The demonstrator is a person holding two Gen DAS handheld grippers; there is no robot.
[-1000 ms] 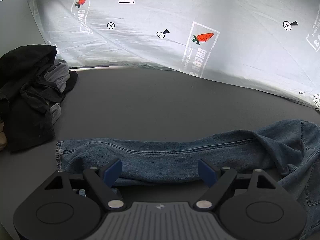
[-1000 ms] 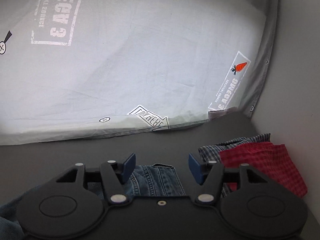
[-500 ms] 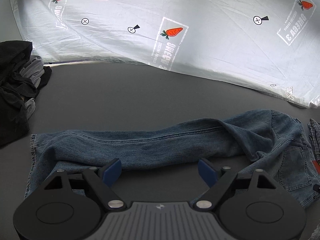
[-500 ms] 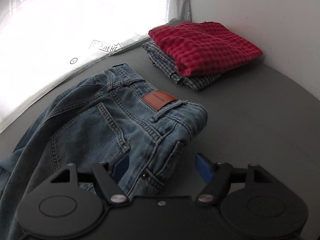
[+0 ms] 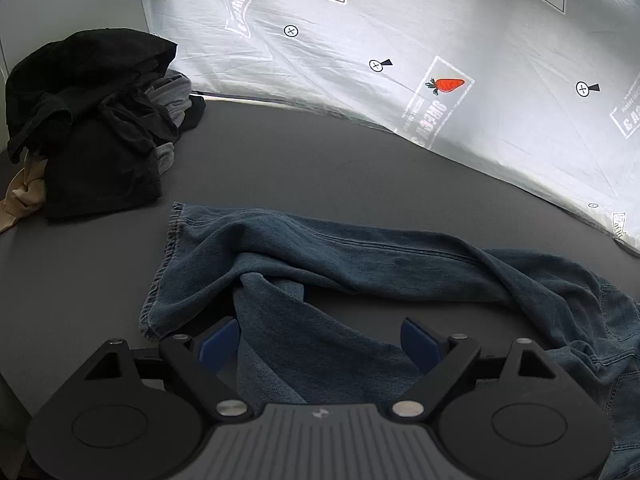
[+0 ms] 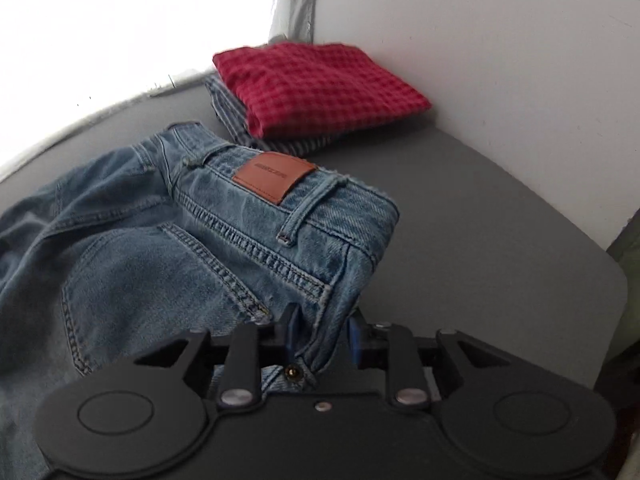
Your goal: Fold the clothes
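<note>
Since a second ago the right gripper (image 6: 320, 332) has swung from the backdrop down onto the jeans (image 6: 168, 240) — its jaws are closing, waistband corner between them. On the desk (image 5: 320, 168), one trouser leg now lies between the left gripper's (image 5: 320, 340) wide-spread jaws, hem at 10 o'clock.

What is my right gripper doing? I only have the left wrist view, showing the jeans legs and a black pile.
Observer: The right gripper has its jaws closing on the waist corner of the jeans, with denim between them.
Operator: What lies beyond the waistband?
Observer: A folded red checked garment rests on a folded blue-grey garment, next to the wall.
Operator: Which side of the jeans faces up?
Observer: The back. The brown leather patch faces up.
</note>
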